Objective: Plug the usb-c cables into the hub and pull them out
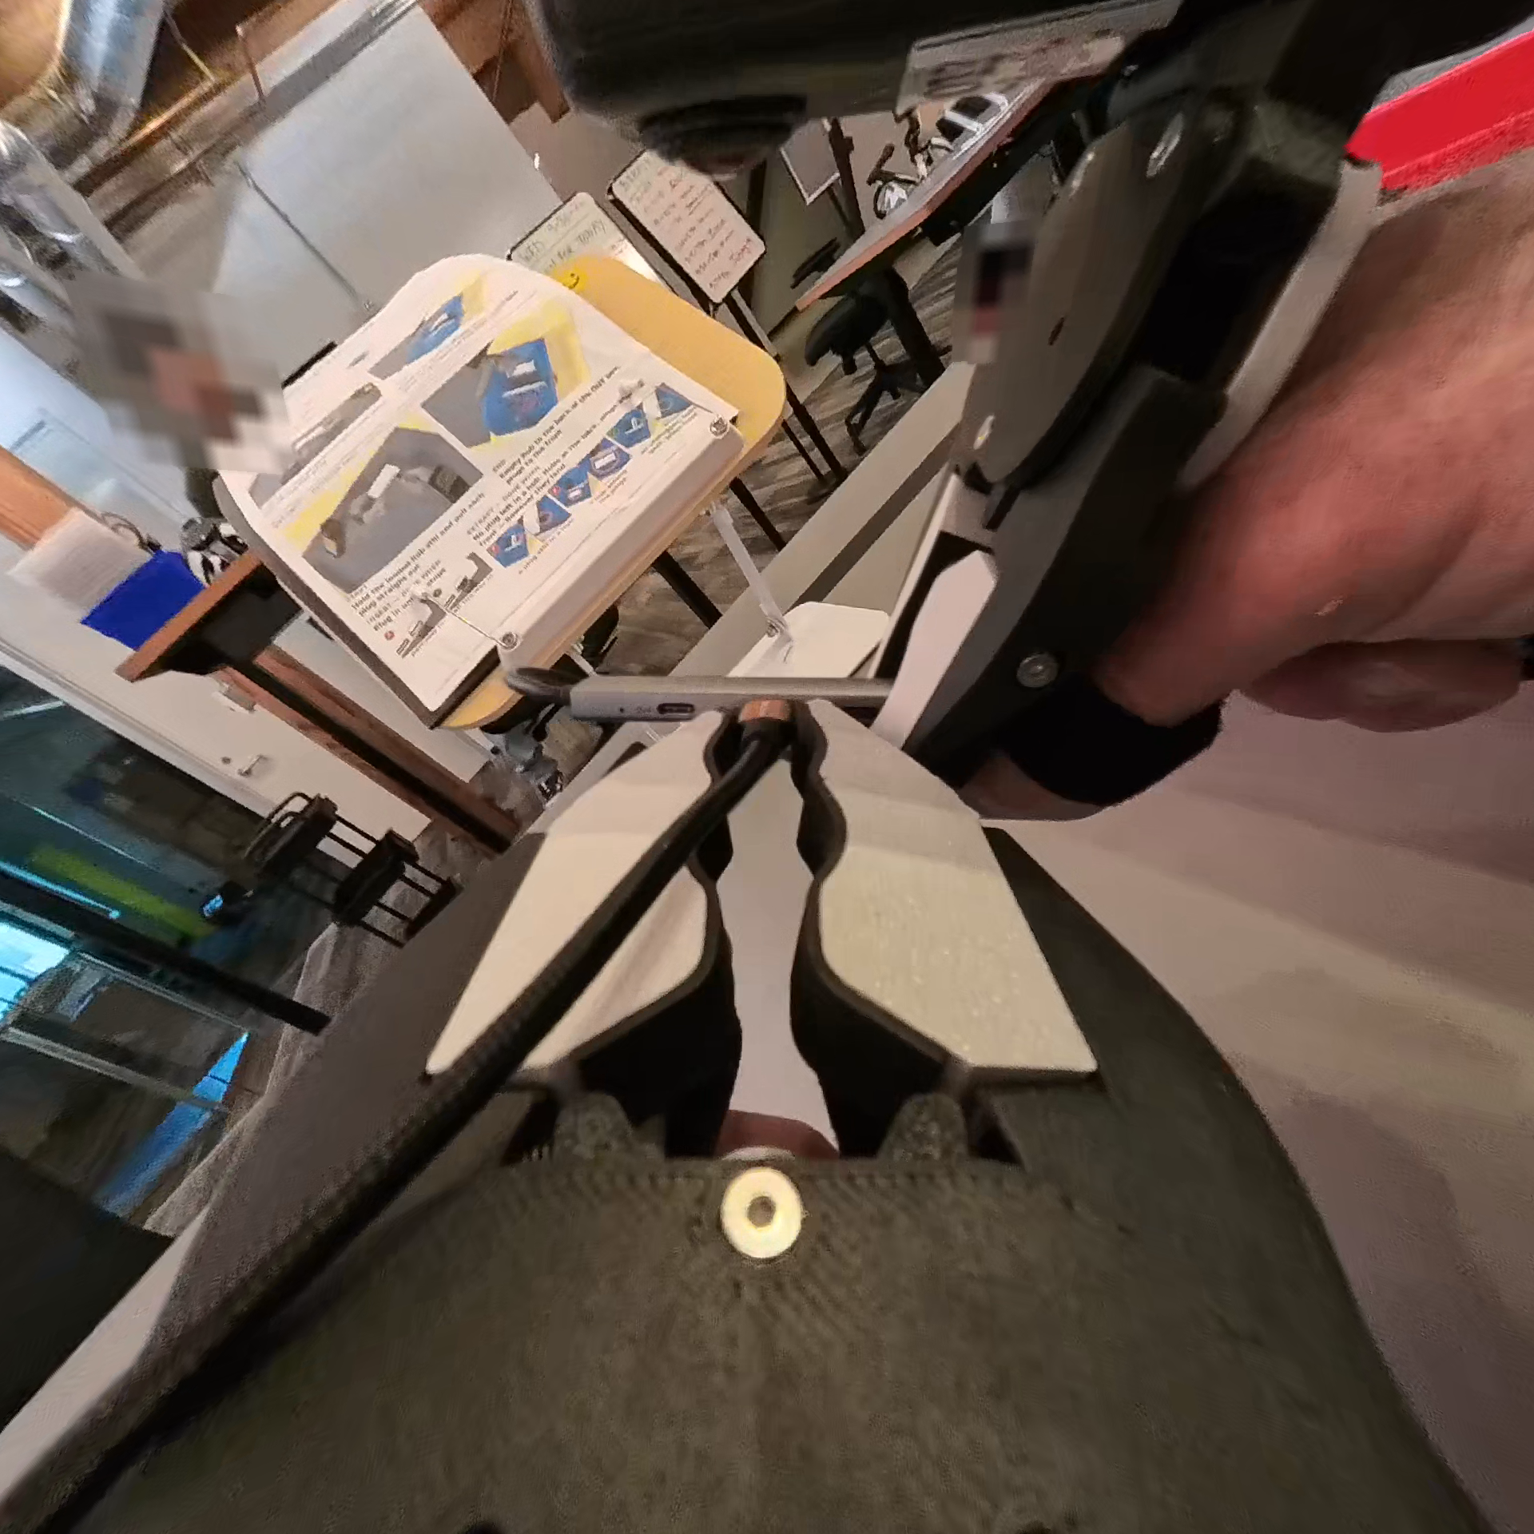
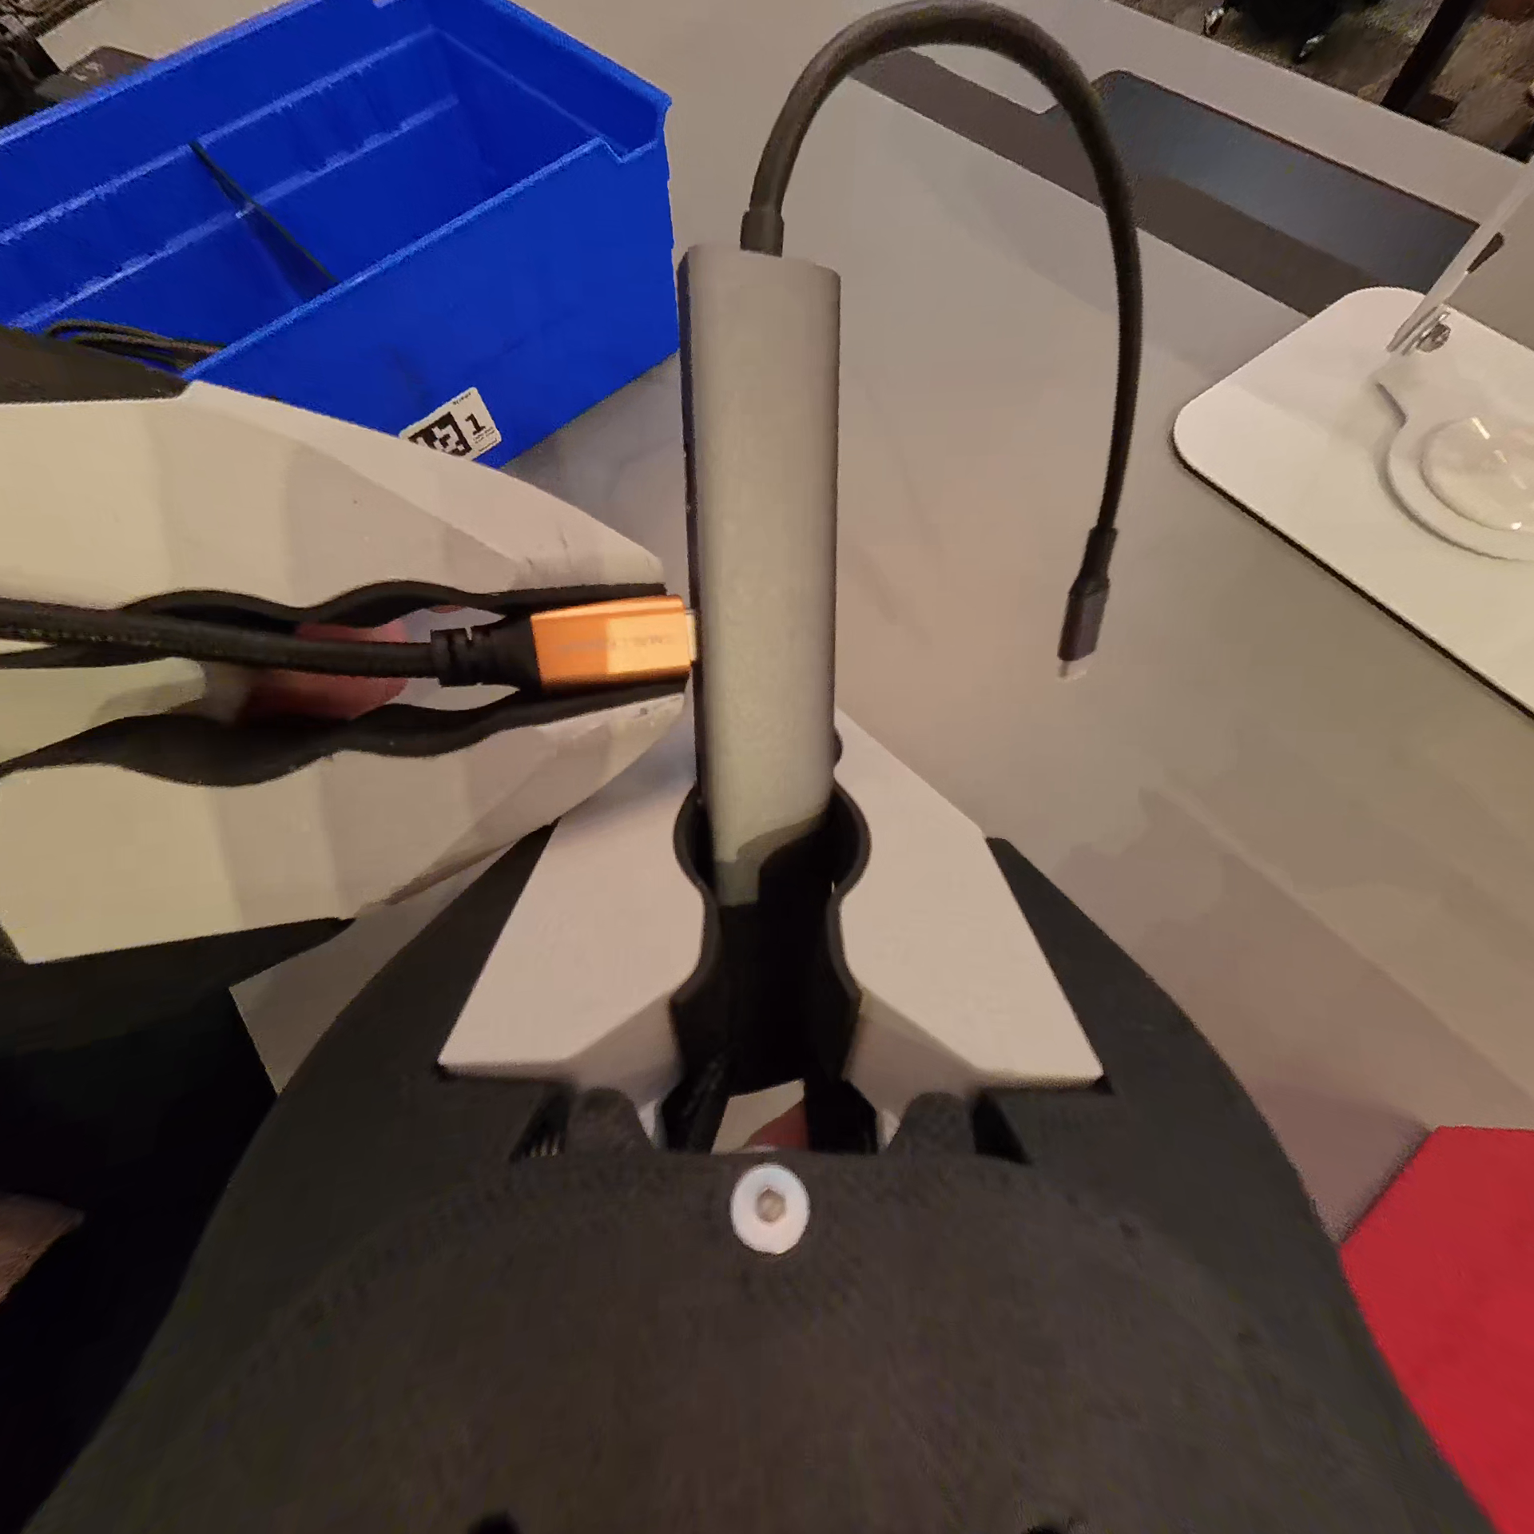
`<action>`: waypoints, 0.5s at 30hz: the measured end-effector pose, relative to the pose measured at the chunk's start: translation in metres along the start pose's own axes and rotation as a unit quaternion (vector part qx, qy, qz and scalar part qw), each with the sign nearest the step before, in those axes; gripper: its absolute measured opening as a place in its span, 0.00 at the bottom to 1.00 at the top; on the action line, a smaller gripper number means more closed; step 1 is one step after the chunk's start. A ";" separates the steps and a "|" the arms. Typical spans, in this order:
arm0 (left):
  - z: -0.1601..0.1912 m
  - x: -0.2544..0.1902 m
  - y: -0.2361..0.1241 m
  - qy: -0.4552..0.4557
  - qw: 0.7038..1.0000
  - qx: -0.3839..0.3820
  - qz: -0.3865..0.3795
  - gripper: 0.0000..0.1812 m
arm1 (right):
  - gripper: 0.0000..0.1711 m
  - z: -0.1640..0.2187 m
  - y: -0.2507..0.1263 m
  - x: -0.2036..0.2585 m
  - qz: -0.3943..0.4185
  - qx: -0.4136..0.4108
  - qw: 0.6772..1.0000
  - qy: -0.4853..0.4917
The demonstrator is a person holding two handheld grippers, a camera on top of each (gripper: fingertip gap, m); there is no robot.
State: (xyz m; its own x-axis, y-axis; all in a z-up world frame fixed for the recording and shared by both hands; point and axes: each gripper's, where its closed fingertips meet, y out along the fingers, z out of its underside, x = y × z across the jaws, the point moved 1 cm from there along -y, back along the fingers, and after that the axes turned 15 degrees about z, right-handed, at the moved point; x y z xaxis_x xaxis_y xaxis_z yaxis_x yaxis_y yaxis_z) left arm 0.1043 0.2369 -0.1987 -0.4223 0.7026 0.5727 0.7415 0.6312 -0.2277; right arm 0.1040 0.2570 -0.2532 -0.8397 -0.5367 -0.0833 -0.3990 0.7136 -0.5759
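- The right tongs (image 2: 768, 838) clamp the near end of the grey hub (image 2: 759, 531), holding it out above the grey counter (image 2: 1038, 747).
- The left tongs (image 2: 664, 639) pinch the orange plug (image 2: 610, 643) of a black braided cable (image 2: 249, 639), its tip touching the hub's side.
- The hub's own short lead (image 2: 1104, 332) arcs over and dangles free.
- A blue bin (image 2: 465, 274) sits behind on the counter.

grey hub (image 2: 759, 531), orange plug (image 2: 613, 642), blue bin (image 2: 465, 274)
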 end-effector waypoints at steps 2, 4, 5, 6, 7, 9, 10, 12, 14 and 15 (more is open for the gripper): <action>-0.001 0.000 0.000 0.000 1.000 -0.014 0.027 0.06 | 0.08 -0.002 -0.002 0.000 -0.004 -0.008 1.000 -0.002; -0.004 0.002 -0.001 -0.009 0.998 -0.029 0.055 0.06 | 0.07 -0.005 -0.003 0.001 -0.015 -0.016 1.000 -0.008; -0.006 0.003 -0.002 -0.024 0.994 -0.051 0.089 0.06 | 0.08 -0.008 -0.006 0.004 -0.029 -0.025 0.999 -0.006; -0.008 0.004 -0.005 -0.036 0.988 -0.079 0.126 0.06 | 0.08 -0.010 -0.007 0.006 -0.032 -0.030 0.999 -0.005; -0.008 0.005 -0.007 -0.053 0.983 -0.096 0.150 0.06 | 0.08 -0.011 -0.007 0.005 -0.021 -0.034 0.999 -0.015; -0.008 0.006 -0.007 -0.080 0.975 -0.114 0.175 0.07 | 0.08 -0.014 -0.006 0.005 -0.025 -0.036 0.999 -0.003; -0.007 0.008 -0.005 -0.068 0.983 -0.099 0.141 0.06 | 0.08 -0.013 -0.003 0.002 -0.013 -0.030 0.999 -0.003; -0.013 0.006 -0.007 0.015 0.996 -0.068 0.053 0.06 | 0.08 -0.004 0.002 -0.011 0.007 -0.006 1.000 0.020; -0.023 0.002 -0.011 0.055 0.997 -0.053 0.013 0.06 | 0.07 0.005 0.002 -0.020 0.007 -0.003 0.999 0.038; -0.017 0.000 -0.006 0.065 0.998 -0.025 0.010 0.06 | 0.07 0.005 -0.001 -0.020 0.005 -0.007 0.999 0.035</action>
State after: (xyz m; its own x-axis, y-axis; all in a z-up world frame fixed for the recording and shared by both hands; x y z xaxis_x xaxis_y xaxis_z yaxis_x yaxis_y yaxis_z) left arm 0.1082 0.2275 -0.1840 -0.3382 0.6642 0.6667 0.7759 0.5977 -0.2018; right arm 0.1228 0.2646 -0.2552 -0.8671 -0.4972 -0.0309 -0.3955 0.7249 -0.5640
